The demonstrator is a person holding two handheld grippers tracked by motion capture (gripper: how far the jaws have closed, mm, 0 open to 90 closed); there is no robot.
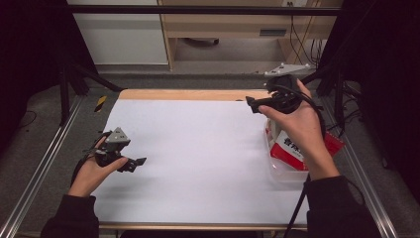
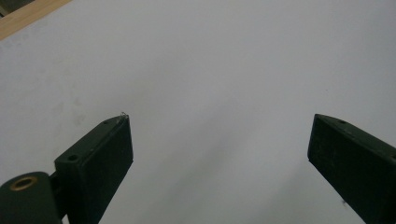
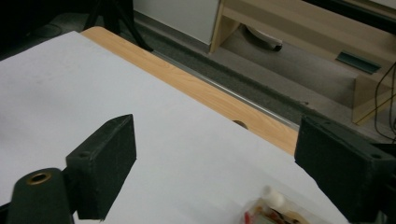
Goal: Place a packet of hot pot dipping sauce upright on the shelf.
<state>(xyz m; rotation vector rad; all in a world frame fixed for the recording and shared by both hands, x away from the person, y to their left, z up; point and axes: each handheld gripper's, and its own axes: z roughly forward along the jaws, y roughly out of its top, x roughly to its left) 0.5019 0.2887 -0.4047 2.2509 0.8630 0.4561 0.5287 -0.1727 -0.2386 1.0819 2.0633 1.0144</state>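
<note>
The left gripper [image 1: 139,162] rests low over the near left part of the white sheet [image 1: 198,148] that covers the wooden bench [image 1: 183,94], held in the person's left hand [image 1: 94,171]. In the left gripper view its two black jaws stand wide apart with nothing but bare sheet between them: released.

The right gripper [image 1: 250,104] is held raised in the right hand [image 1: 297,126] over the far right part of the sheet, jaws pointing toward the bench's middle. In the right gripper view its jaws are spread wide, with only sheet and bench edge between them: released, holding nothing.

The red and white packet in a clear plastic container [image 1: 289,156] lies at the right edge of the sheet, under the right wrist and forearm in the high view, near the right gripper and apart from it. The right gripper view shows a corner of this container [image 3: 268,210] at its lower edge, below the open jaws.
</note>
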